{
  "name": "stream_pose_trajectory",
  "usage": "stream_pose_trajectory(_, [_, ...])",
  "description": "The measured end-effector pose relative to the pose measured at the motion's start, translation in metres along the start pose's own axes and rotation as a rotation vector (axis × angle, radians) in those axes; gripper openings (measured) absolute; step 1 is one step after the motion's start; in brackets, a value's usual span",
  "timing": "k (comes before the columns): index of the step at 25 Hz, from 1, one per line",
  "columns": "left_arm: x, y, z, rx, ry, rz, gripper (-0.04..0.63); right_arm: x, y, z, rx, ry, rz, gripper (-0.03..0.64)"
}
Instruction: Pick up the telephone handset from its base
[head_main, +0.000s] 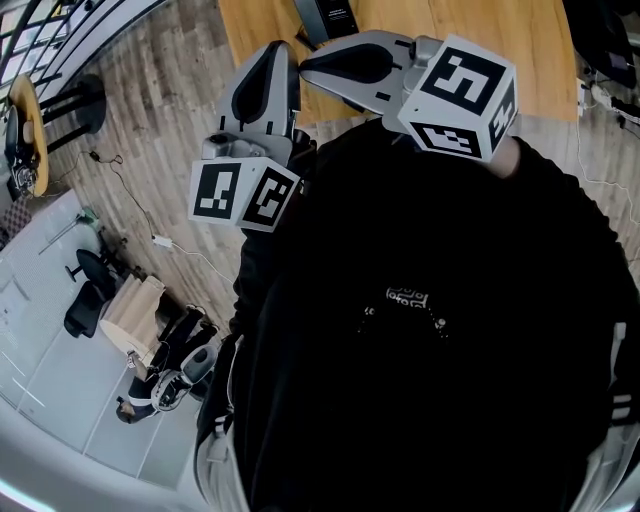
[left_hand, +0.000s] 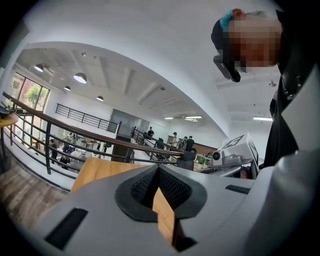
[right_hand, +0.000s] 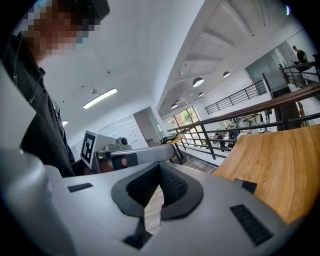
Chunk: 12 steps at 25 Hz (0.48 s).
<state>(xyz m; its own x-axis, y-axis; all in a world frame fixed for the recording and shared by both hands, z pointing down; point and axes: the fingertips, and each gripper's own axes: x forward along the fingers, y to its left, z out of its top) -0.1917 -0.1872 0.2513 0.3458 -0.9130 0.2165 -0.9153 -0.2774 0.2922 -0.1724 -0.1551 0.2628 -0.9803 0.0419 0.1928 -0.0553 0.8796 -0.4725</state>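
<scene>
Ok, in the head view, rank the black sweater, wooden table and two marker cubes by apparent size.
1. Black sweater
2. Wooden table
3. Right cube
4. Left cube, though nearness to the camera may explain that.

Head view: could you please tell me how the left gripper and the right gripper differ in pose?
The left gripper points up the picture toward the table; the right gripper lies across the picture, pointing left. The left gripper's marker cube sits lower, against the floor; the right gripper's marker cube sits higher, near the table's edge. Both are shut and empty, tips close together.
</scene>
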Motion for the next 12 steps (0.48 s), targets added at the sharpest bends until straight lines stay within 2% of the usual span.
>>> stream_pose_trajectory(12, [0.047,-0.023,-0.001,0.039,0.079,0.010,0.005,-0.036,-0.034,0.007,0.052,-0.042,0.036,0.015])
